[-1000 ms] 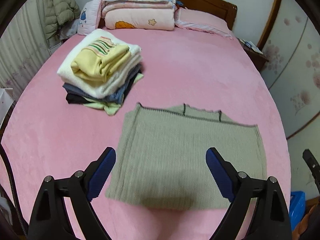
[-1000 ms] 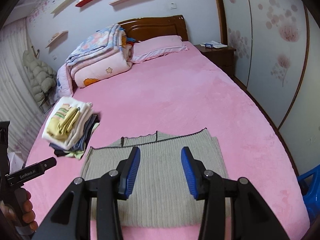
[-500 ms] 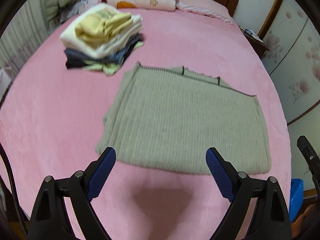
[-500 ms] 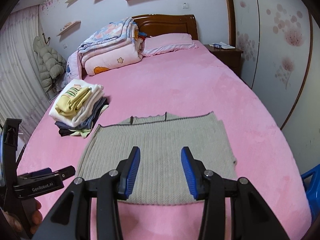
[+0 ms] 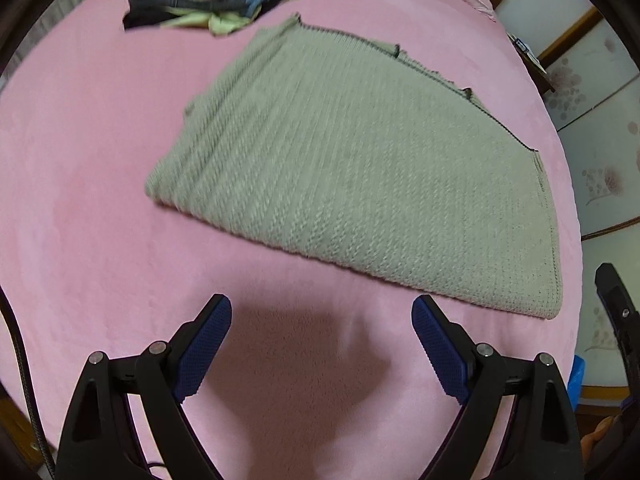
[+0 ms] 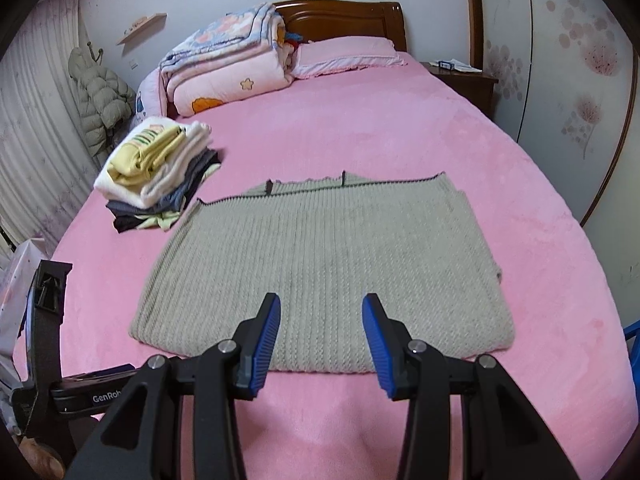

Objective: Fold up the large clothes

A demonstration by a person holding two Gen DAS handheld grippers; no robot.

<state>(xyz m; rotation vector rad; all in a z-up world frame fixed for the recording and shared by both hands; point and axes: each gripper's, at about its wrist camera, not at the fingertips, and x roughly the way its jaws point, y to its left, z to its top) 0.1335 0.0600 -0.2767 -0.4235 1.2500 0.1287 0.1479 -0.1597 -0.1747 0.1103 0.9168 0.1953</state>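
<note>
The grey knit sweater (image 6: 324,264), already folded into a flat rectangle, lies on the pink bed (image 6: 400,128), its long axis running left to right and its near folded edge facing both tools. The right hand-held gripper (image 6: 320,340) hangs over the middle of that near edge, jaws partly apart and empty. The left hand-held gripper (image 5: 322,344) sits over bare bedding just short of the edge, jaws wide apart and empty, with the sweater ahead and to its right. The right tool appears nearer. A stack of folded clothes (image 6: 156,172) lies far left.
</note>
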